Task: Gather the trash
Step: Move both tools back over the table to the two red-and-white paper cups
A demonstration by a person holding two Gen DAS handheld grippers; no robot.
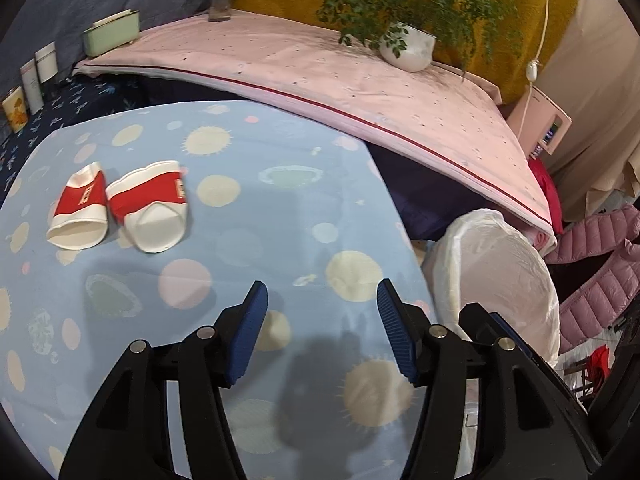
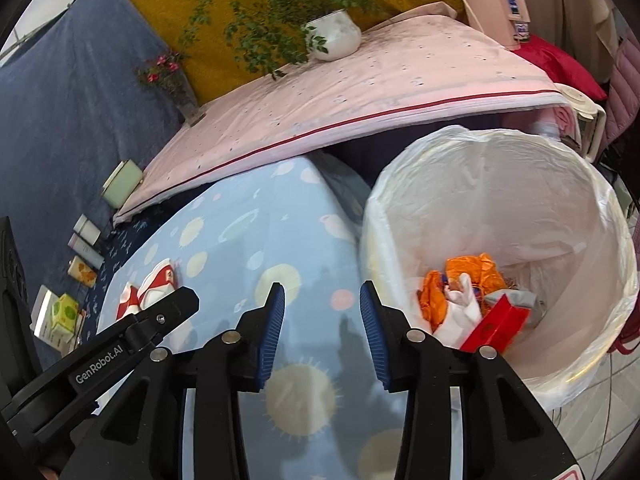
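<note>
Two crushed red-and-white paper cups (image 1: 154, 208) lie side by side on the blue spotted cloth (image 1: 280, 208), far left of my left gripper (image 1: 322, 286). Its blue pads stand apart over bare cloth, with nothing between them. A bin with a white liner (image 2: 600, 184) stands just past the cloth's right edge. It holds orange wrappers (image 2: 468, 276), white paper and a red box (image 2: 496, 328). My right gripper (image 2: 321, 286) is open and empty over the cloth, left of the bin. In the right wrist view the cups (image 2: 152, 284) are partly hidden behind the left gripper's body (image 2: 132, 336).
A raised pink-covered surface (image 1: 360, 80) behind the cloth bears a potted plant (image 1: 408, 46), a vase and a green box (image 1: 112, 32). Several containers (image 1: 36, 76) line the far left. A pink jacket (image 1: 600, 256) and a pink appliance (image 1: 540, 120) sit to the right.
</note>
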